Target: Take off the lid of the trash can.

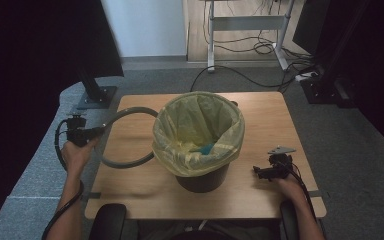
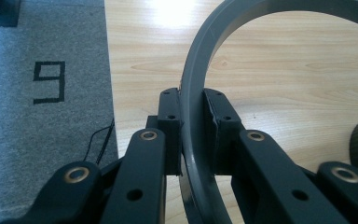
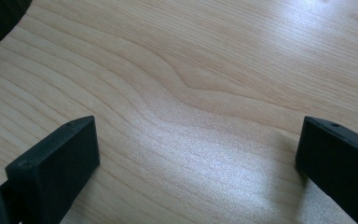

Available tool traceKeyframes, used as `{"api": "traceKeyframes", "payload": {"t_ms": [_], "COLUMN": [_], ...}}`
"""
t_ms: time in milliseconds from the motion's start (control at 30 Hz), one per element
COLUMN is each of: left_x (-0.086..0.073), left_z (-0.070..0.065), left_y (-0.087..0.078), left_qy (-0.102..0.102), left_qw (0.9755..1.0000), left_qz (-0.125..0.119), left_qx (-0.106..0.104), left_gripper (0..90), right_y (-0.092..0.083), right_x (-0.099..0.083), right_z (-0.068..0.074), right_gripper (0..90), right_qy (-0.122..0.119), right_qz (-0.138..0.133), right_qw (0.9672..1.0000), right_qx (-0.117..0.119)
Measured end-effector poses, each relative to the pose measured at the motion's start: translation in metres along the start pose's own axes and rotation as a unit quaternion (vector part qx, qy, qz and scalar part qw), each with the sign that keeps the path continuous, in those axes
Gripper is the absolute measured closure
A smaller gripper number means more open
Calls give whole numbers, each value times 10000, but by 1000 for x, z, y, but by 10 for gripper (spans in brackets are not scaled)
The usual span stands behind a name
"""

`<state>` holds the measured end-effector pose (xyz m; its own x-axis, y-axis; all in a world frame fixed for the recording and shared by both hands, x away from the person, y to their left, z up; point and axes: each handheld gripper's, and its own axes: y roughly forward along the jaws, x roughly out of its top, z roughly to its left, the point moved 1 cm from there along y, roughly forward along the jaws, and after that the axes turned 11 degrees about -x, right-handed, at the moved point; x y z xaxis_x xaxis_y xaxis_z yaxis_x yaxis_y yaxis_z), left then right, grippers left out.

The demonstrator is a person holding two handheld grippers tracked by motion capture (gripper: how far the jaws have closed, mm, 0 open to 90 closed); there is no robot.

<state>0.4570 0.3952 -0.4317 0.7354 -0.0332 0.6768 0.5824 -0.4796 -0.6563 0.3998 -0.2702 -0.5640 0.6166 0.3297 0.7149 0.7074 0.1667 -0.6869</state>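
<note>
Nearest us, our left gripper (image 1: 99, 131) clenches the grey ring (image 1: 125, 163) at its left edge, the hoop lying flat left of the lined bin (image 1: 200, 135), while our right gripper (image 1: 258, 172) rests released, far right.

Black two-jaw left gripper (image 1: 99, 131) — jaws clamped, forearm extended; black two-jaw right gripper (image 1: 256, 171) — jaws wide apart, low.

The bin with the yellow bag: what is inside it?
Inside the bin, the yellow bag holds something blue near the bottom. The bag's folds cover the rest.
</note>
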Motion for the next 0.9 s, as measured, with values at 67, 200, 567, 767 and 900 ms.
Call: {"api": "traceKeyframes", "payload": {"t_ms": [67,200,567,767,900], "left_x": [-3,-9,-28,-39,-47], "left_z": [0,2,5,9,12], "left_y": [5,17,46,55,63], "left_qy": [-18,-57,-114,-166,-165], "left_qw": [10000,10000,9998,9997,9994], "left_qz": [-6,27,146,166,267], "left_qx": [-4,-24,5,75,164], "left_gripper": [785,784,783,784,784], "right_y": [0,0,0,0,0], "right_x": [0,0,0,0,0], "right_z": [0,0,0,0,0], "right_gripper": [0,0,0,0,0], "right_qy": [-1,-2,4,4,5], "right_qz": [-1,-1,-6,-2,-2], "right_qw": [10000,10000,10000,10000,10000], "right_qx": [0,0,1,3,3]}}
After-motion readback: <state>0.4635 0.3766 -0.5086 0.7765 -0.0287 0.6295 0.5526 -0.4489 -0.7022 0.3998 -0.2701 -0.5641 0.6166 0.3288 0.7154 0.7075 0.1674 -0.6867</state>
